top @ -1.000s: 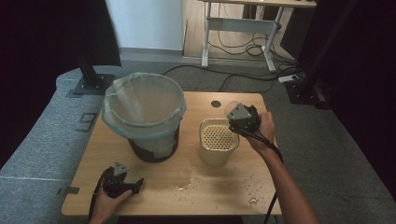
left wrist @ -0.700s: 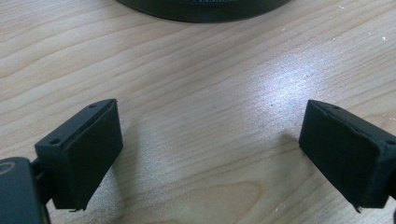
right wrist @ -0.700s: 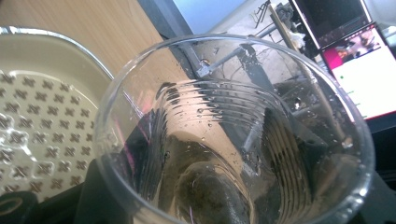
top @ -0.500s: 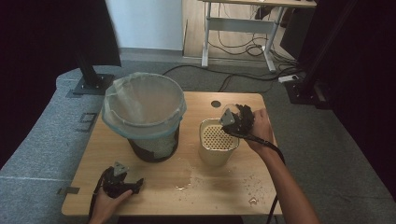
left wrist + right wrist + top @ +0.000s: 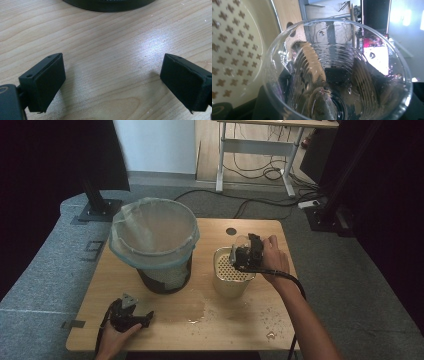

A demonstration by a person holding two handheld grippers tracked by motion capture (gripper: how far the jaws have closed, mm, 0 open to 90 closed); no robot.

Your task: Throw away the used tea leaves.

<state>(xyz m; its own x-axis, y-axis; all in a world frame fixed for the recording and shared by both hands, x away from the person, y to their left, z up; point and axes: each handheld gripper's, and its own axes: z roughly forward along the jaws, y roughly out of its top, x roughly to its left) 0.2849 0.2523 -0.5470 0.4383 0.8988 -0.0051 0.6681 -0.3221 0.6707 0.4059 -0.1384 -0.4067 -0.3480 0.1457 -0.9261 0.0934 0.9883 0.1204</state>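
The right gripper point(image 5: 239, 254), jaws clamped on a clear ribbed plastic cup point(image 5: 337, 72), tips it over the cream perforated strainer pot point(image 5: 231, 279) right of centre; light, crushable and wet-slick, it is probably best gripped around its ribbed wall.

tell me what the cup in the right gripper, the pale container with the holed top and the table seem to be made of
Cup: clear, glossy, thin ribbed wall with droplets inside; probably disposable plastic, though glass can't be ruled out.
Pale container: cream, smooth, slightly shiny, its top insert pierced with small cross-shaped holes; looks like moulded plastic.
Table: light wood grain with a soft sheen; wood or wood-look laminate.
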